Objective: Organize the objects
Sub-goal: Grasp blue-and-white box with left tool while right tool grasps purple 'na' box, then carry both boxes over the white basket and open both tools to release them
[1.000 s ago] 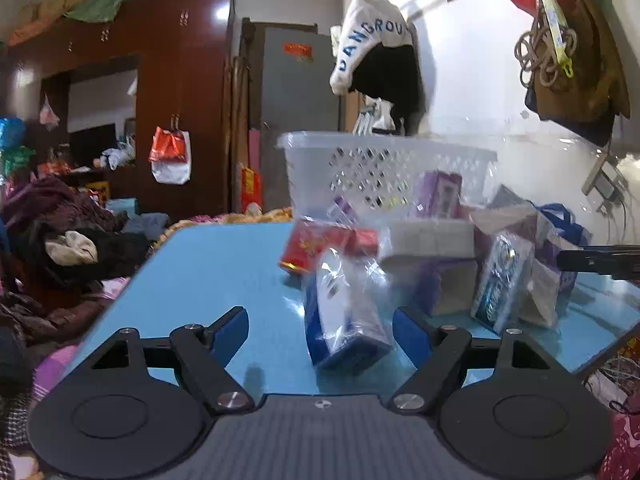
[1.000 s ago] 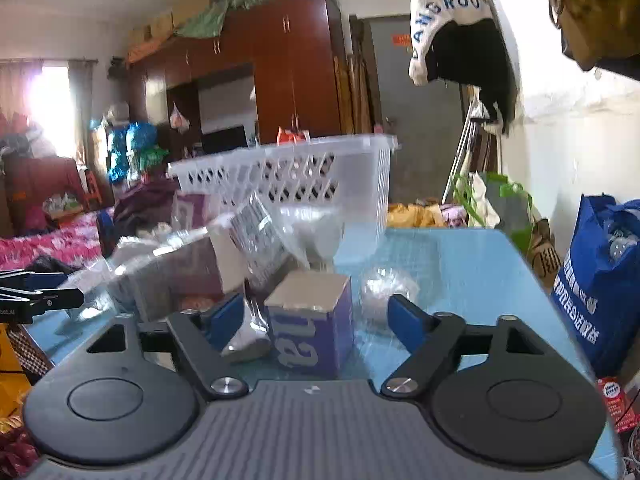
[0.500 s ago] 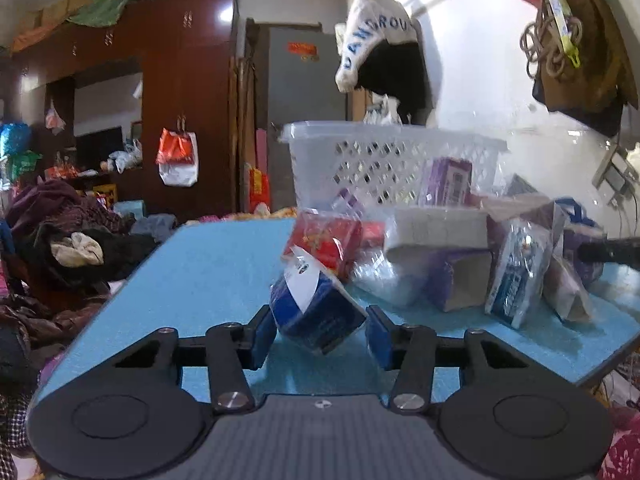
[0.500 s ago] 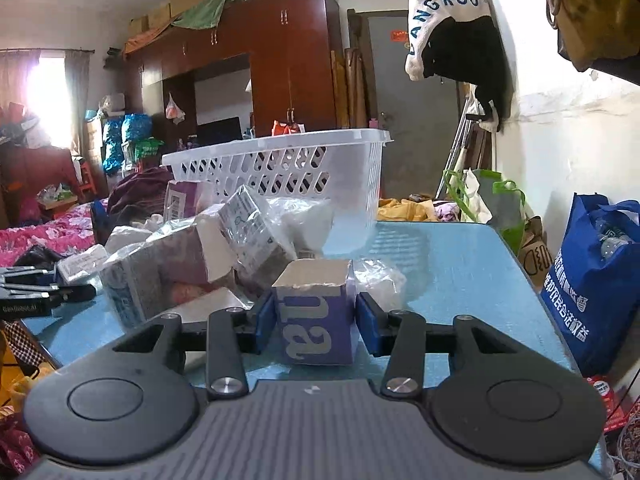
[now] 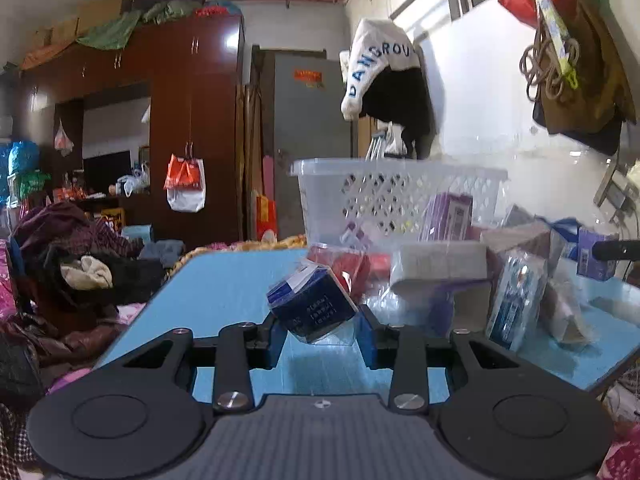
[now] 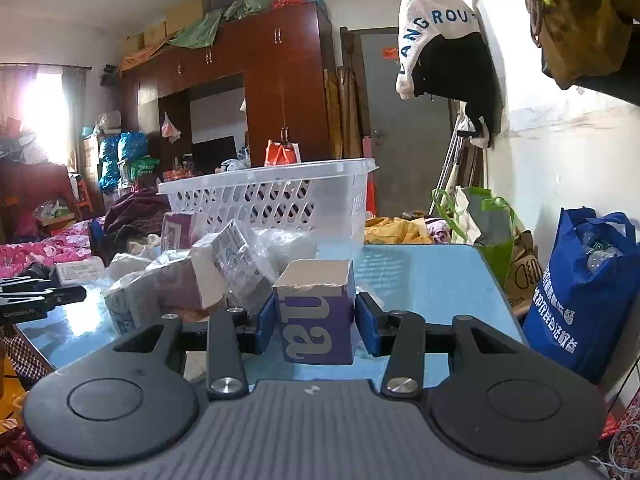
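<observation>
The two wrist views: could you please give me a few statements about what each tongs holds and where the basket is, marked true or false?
1. The left tongs are shut on a dark blue packet. True.
2. The blue packet sits square and upright. False: it is tilted.
3. The right tongs hold a purple box. True.
4. The purple box is red with a closed lid. False: it is purple with pale lettering, and its top is open.
5. The white basket stands on the floor. False: it stands on the blue table, behind the pile of packets.
</observation>
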A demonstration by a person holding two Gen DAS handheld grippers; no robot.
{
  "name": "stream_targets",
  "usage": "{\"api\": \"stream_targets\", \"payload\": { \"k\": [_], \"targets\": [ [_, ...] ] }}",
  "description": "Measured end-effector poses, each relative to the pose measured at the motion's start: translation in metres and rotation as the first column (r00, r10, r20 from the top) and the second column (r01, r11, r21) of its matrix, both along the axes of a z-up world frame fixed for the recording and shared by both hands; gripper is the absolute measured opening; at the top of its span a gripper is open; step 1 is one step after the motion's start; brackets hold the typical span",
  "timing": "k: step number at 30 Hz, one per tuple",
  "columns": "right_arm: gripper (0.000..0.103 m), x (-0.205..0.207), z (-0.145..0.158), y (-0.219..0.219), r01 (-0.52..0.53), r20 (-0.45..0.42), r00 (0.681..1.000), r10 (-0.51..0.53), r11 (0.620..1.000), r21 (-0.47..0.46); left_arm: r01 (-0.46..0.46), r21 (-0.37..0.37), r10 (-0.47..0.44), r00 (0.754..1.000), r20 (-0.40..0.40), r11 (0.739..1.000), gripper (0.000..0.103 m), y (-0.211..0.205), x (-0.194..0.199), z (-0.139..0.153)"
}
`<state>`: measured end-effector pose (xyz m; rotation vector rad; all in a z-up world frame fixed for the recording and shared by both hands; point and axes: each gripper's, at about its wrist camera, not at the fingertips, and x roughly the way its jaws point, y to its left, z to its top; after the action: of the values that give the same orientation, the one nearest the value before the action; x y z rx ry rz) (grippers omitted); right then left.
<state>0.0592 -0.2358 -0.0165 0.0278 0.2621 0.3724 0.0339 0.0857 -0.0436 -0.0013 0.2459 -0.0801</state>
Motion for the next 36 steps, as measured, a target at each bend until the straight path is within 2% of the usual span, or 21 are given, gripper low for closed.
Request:
{"api": "stream_targets", "payload": {
  "k": [6,10,15,19,24,29,31,32,33,34,36],
  "targets": [
    [0.046,0.0,0.006,-0.006,0.007,0.008,1.0,-0.008,1.0,0.021,-0.005,-0.016,0.005,1.0,0.031,1.0,0.041,0.001,-0.001,0.008],
    [0.046,0.006,0.022,-0.008,-0.002,0.034,0.999,0.001,0.999,0.034,0.0,-0.017,0.001,0.998,0.067,1.0,0.041,0.0,0.003,0.021],
    [0.046,0.037,0.062,-0.001,-0.03,0.061,0.998,0.027,0.999,0.044,0.016,-0.026,-0.012,0.99,0.144,1.0,0.041,-0.003,0.024,0.059],
    [0.046,0.079,0.096,0.02,-0.056,0.082,0.995,0.054,0.998,0.024,0.025,-0.023,-0.02,0.984,0.177,0.999,0.041,-0.01,0.065,0.097],
    [0.045,0.143,0.111,0.055,-0.076,0.028,0.997,0.076,0.997,-0.024,0.018,-0.032,-0.015,0.996,0.088,0.999,0.041,-0.022,0.148,0.126],
    [0.046,0.176,0.104,0.079,-0.07,0.013,0.997,0.072,0.991,-0.113,-0.012,-0.062,0.011,1.0,-0.025,0.998,0.042,-0.023,0.205,0.119],
    [0.052,0.181,0.101,0.082,-0.086,0.016,0.996,0.089,0.988,-0.126,-0.012,-0.071,0.006,0.997,-0.075,0.997,0.051,-0.021,0.221,0.111],
    [0.072,0.18,0.099,0.083,-0.079,0.014,0.997,0.082,0.988,-0.133,-0.012,-0.08,0.004,0.995,-0.103,0.997,0.064,-0.018,0.228,0.106],
    [0.081,0.179,0.099,0.084,-0.071,0.021,0.997,0.074,0.988,-0.137,-0.022,-0.09,0.011,0.992,-0.124,0.996,0.071,-0.015,0.231,0.102],
    [0.089,0.175,0.098,0.085,-0.064,0.036,0.997,0.07,0.988,-0.142,-0.024,-0.094,0.012,0.992,-0.128,0.995,0.071,-0.013,0.23,0.099],
    [0.089,0.168,0.097,0.085,-0.068,0.038,0.997,0.074,0.987,-0.145,-0.018,-0.085,0.009,0.995,-0.099,0.996,0.071,-0.009,0.22,0.097]
  ]
}}
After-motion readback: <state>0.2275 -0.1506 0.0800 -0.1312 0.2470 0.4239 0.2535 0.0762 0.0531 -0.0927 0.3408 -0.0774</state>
